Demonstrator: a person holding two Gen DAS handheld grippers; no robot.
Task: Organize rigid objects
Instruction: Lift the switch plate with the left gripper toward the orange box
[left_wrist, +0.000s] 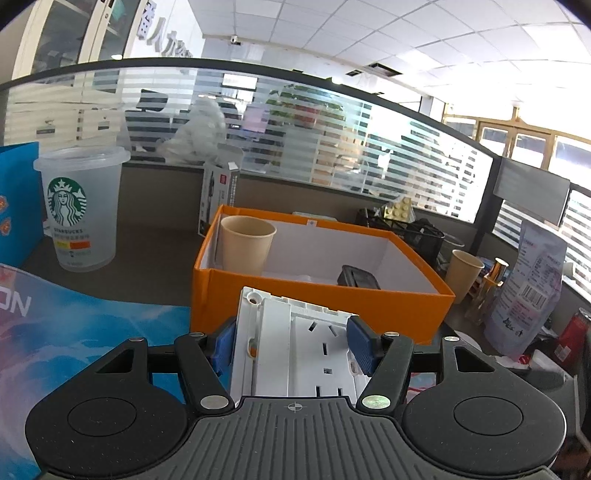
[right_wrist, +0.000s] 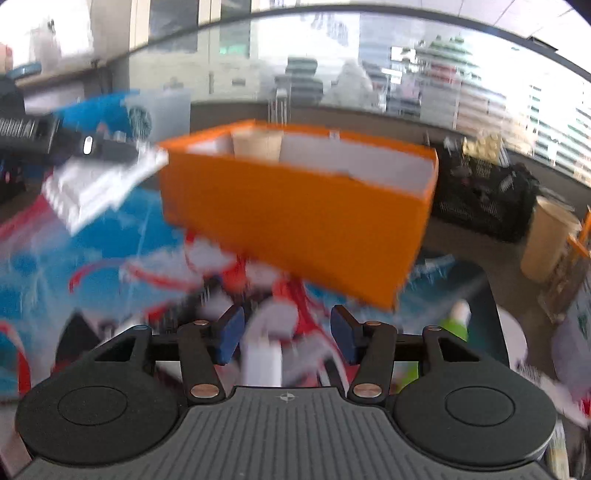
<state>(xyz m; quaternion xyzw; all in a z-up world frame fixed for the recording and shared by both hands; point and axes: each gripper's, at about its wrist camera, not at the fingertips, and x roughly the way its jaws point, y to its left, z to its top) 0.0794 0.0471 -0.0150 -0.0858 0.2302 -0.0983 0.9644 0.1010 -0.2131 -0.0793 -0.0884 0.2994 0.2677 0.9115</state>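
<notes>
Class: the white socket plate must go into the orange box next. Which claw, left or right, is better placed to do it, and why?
Left. The left claw already grips the white socket plate just before the orange box. The right claw is open, holding nothing.

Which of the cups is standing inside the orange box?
The tan paper cup in the orange box's back-left corner. The other paper cup and the Starbucks cup stand outside it.

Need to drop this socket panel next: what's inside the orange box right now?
Inside the orange box: an upright tan paper cup in the far left corner and a black object near the front wall. That wall hides the floor beneath them, so smaller items could sit there unseen.
</notes>
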